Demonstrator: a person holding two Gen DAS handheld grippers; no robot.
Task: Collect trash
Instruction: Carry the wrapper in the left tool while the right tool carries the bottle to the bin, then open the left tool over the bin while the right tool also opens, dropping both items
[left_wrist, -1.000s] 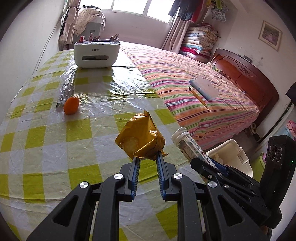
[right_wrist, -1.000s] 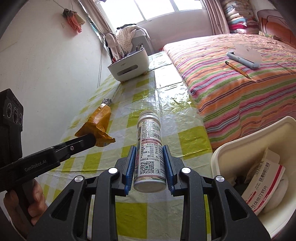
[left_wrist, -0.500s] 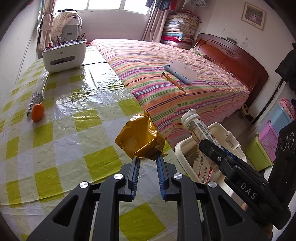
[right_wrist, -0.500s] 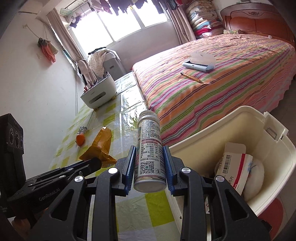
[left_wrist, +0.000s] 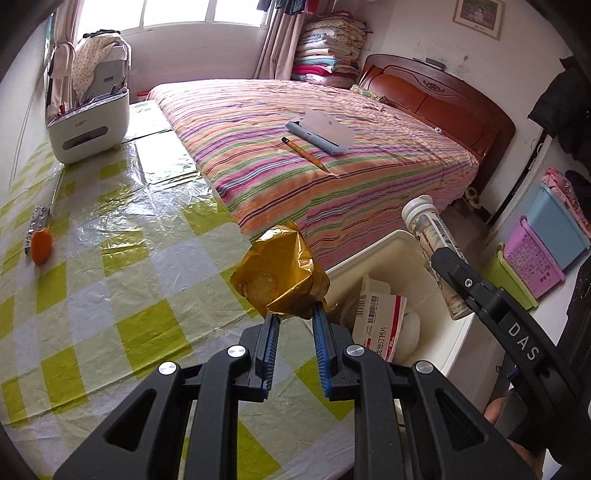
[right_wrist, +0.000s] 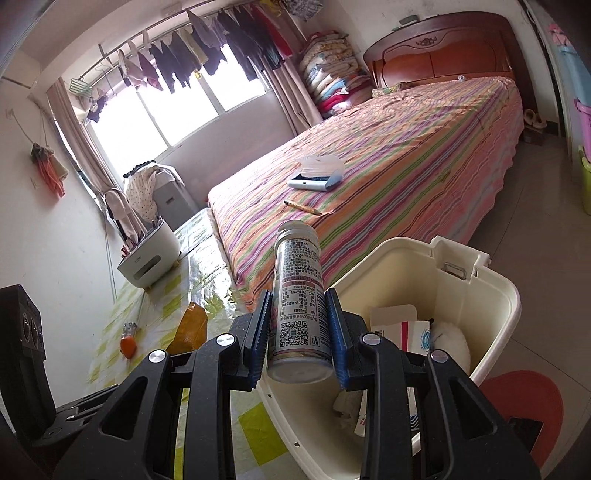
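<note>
organizer (left_wrist: 90, 123): white caddy w/ pens in it, far left back of the table, up by the window

orange thing (left_wrist: 41, 242): small, lying on the table's left side, a silver blister strip (left_wrist: 38, 221) right next to it, touching or nearly, can't tell

table (left_wrist: 122, 295): yellow-green check cloth under clear crinkly plastic, butts up against the bed

left gripper (left_wrist: 294, 319): blue pads clamped on the bottom edge of the gold wrapper (left_wrist: 280, 275), which sticks up above the tips. Crumpled foil, pale round snack showing thru it. Sits over the table's right edge, just left of the bin. In the right cam it's the amber shape (right_wrist: 190, 328) low over the cloth

bed (left_wrist: 332, 155): striped cover, a blue-white case (left_wrist: 319, 134) lying open on it + a pencil (left_wrist: 304, 155) just beside it, apart

bin (right_wrist: 476, 295): cream plastic tub on the floor, tight to the table edge, lid off. Inside: a red-white medicine box (right_wrist: 402, 328), smth white & fluffy (right_wrist: 452, 341), more paper lower down, hard to make out

right gripper (right_wrist: 298, 334): closed on the tube bottle (right_wrist: 299, 295), pads on both sides of its lower half, qr code facing cam, capped end pointing away & up. Held over the bin's near-left rim, not inside. Left cam shows the same bottle (left_wrist: 432, 240) tilted above the bin's right side

floor right: pink basket (left_wrist: 532, 264) + blue box (left_wrist: 557, 225), well apart from the bin
</note>
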